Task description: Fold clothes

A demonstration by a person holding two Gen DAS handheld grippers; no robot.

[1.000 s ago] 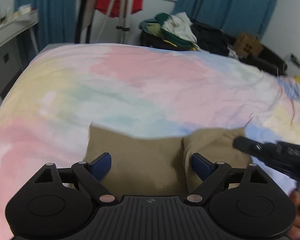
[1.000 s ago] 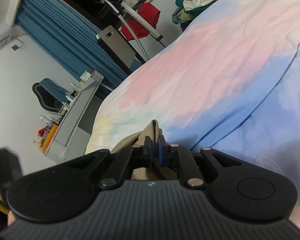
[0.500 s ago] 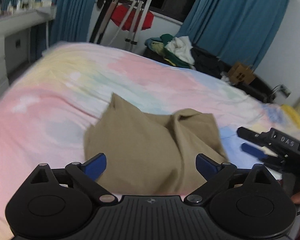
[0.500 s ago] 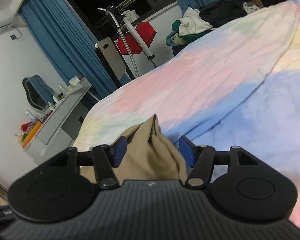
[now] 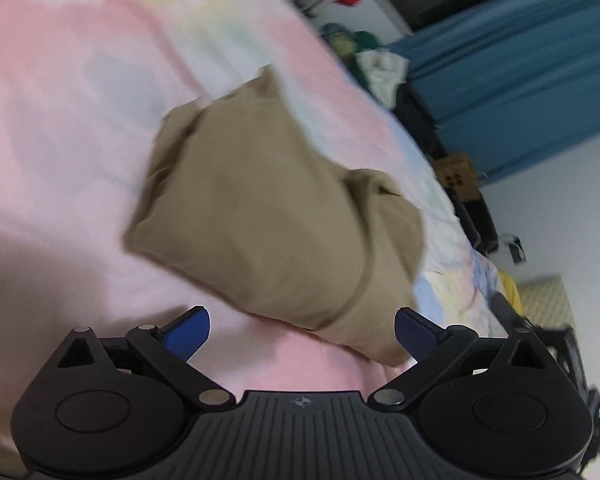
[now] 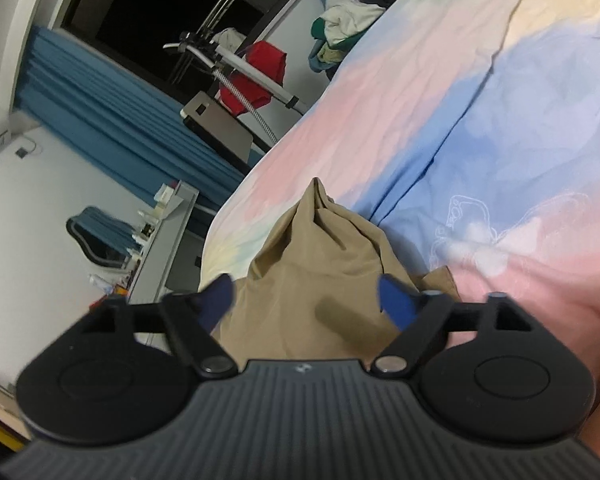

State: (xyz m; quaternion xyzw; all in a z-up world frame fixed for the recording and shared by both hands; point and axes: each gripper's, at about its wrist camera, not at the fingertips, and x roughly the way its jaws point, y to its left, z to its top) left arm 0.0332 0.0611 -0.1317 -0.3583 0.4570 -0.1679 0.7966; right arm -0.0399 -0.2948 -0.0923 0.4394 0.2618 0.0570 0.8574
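- Tan soft-fabric garment (image 5: 268, 216), loosely folded into a lumpy bundle, lying on pastel tie-dye cotton bedsheet (image 5: 60, 120), free of both tools.
- Left wrist view: long axis from a pointed corner far up-left to a hemmed edge near right fingertip; blurred.
- Right wrist view only: creased peak (image 6: 318, 196) pointing away from camera, dent in near cloth, white line drawing printed on sheet (image 6: 464, 220).
- Left gripper (image 5: 302, 330) spread wide, empty, just short of garment edge.
- Right gripper (image 6: 306, 300) spread wide, empty, blue pads either side of garment.
- Beyond: blue pleated curtains (image 6: 112, 120), red cloth on metal rack (image 6: 260, 72).
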